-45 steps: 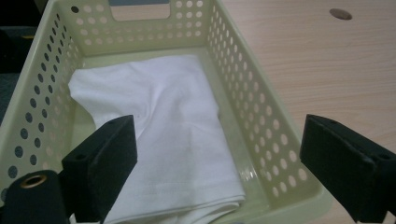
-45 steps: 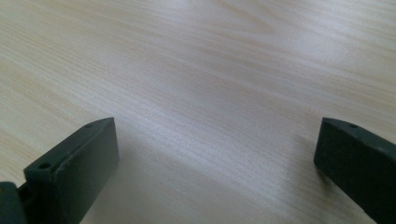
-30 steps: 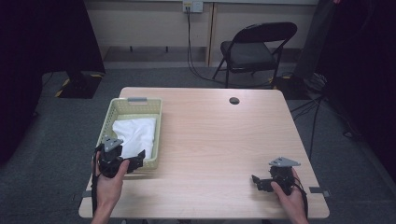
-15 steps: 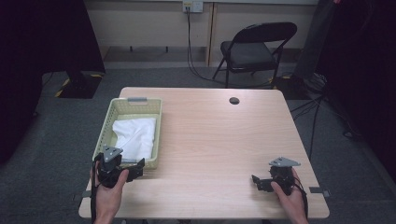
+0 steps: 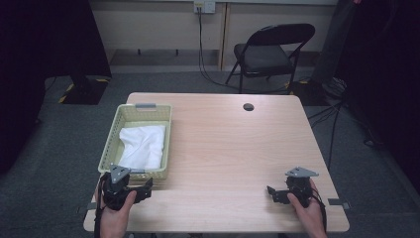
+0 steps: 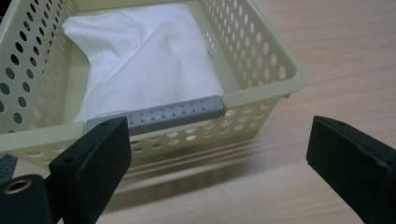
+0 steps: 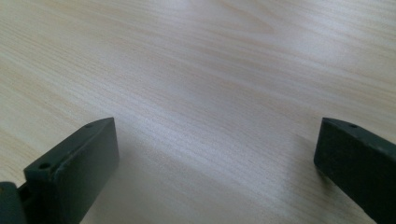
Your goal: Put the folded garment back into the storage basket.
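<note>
A pale yellow perforated basket (image 5: 111, 147) (image 6: 261, 95) stands on the left side of the wooden table (image 5: 233, 148). A folded white cloth (image 5: 142, 146) (image 6: 149, 65) lies inside it. The basket's near rim carries a grey handle (image 6: 177, 113). My left gripper (image 5: 146, 185) (image 6: 219, 163) is open and empty, just in front of that near rim, jaws wide apart. My right gripper (image 5: 272, 192) (image 7: 215, 163) is open and empty too, low over bare wood near the table's front right.
A round cable hole (image 5: 248, 106) sits near the table's far edge. Behind the table stands a black folding chair (image 5: 270, 49), with a cable hanging from a wall socket (image 5: 204, 7). Dark equipment flanks both sides of the floor.
My left gripper has drawn back toward the table's front edge, away from the basket's near rim. The right gripper has stayed in place.
</note>
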### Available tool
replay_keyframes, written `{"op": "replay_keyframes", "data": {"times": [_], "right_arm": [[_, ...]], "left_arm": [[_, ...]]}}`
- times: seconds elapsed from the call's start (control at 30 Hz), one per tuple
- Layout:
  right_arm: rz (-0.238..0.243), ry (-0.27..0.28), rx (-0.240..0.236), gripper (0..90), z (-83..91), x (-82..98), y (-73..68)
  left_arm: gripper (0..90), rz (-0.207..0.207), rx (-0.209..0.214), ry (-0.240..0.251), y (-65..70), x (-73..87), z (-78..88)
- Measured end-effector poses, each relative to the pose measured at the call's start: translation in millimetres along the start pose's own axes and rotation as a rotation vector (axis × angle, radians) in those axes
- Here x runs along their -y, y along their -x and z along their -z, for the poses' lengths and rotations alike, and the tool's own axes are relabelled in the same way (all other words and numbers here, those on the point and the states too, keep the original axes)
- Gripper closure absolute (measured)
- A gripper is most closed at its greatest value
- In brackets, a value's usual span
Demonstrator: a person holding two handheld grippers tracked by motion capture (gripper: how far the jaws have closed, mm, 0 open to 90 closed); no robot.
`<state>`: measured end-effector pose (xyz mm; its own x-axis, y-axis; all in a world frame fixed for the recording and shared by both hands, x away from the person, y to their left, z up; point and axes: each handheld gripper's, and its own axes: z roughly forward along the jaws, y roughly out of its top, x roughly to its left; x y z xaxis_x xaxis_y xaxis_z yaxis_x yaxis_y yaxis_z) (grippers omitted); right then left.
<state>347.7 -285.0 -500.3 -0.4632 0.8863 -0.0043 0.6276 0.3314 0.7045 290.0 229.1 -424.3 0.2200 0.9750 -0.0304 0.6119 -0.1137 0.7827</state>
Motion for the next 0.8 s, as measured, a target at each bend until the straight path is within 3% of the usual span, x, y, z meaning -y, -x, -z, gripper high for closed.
{"op": "replay_keyframes", "data": {"times": [0.43,0.6,0.73,0.8], "right_arm": [[0.0,0.0,0.001,0.0,0.0,0.1,-0.1],[0.001,0.001,0.001,0.0,0.1,0.1,-0.1],[0.001,0.001,0.001,0.0,0.1,0.1,-0.1],[0.001,0.001,0.001,0.0,0.1,0.1,-0.1]], "left_arm": [[6.0,-0.001,-0.015,-0.062,-0.8,22.0,-2.9],[6.0,0.01,-0.014,-0.117,-4.4,30.0,-10.1],[6.0,-0.023,-0.028,-0.16,-1.3,33.9,-17.5],[6.0,-0.01,-0.027,-0.195,-0.7,36.2,-22.0]]}}
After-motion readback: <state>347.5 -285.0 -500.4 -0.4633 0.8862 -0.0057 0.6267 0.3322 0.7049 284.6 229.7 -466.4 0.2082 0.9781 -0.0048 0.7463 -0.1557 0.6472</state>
